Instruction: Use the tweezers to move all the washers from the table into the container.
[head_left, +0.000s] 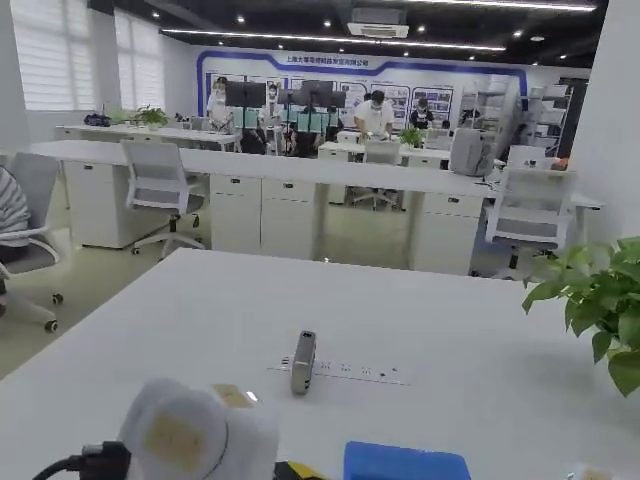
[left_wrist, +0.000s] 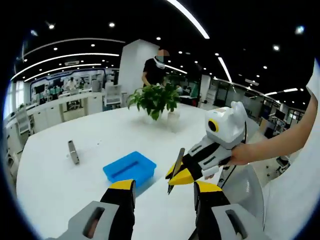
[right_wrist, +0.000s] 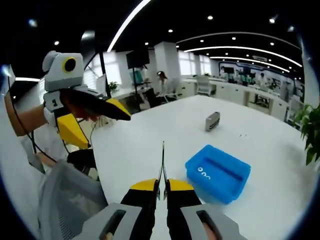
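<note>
The blue container (right_wrist: 218, 172) lies on the white table (right_wrist: 150, 145), and a few small washers (right_wrist: 201, 170) lie inside it. My right gripper (right_wrist: 163, 184) is shut on thin metal tweezers (right_wrist: 162, 162), whose tips point up over the table, left of the container. My left gripper (left_wrist: 165, 187) is open and holds nothing. It hovers near the table's edge with the container (left_wrist: 130, 167) just ahead. The right gripper (left_wrist: 177, 177) with the tweezers (left_wrist: 175, 167) comes in from the right. The left gripper (right_wrist: 109, 131) hangs in the air at the left. The container's edge (head_left: 405, 462) sits at the bottom.
A grey metal block (head_left: 303, 362) stands by a flush power strip (head_left: 350, 370) mid-table. A few tiny specks (right_wrist: 242, 135) lie beyond the container. A potted plant (left_wrist: 155, 100) stands at the table's far side. A mesh chair (right_wrist: 70, 200) is beside the table.
</note>
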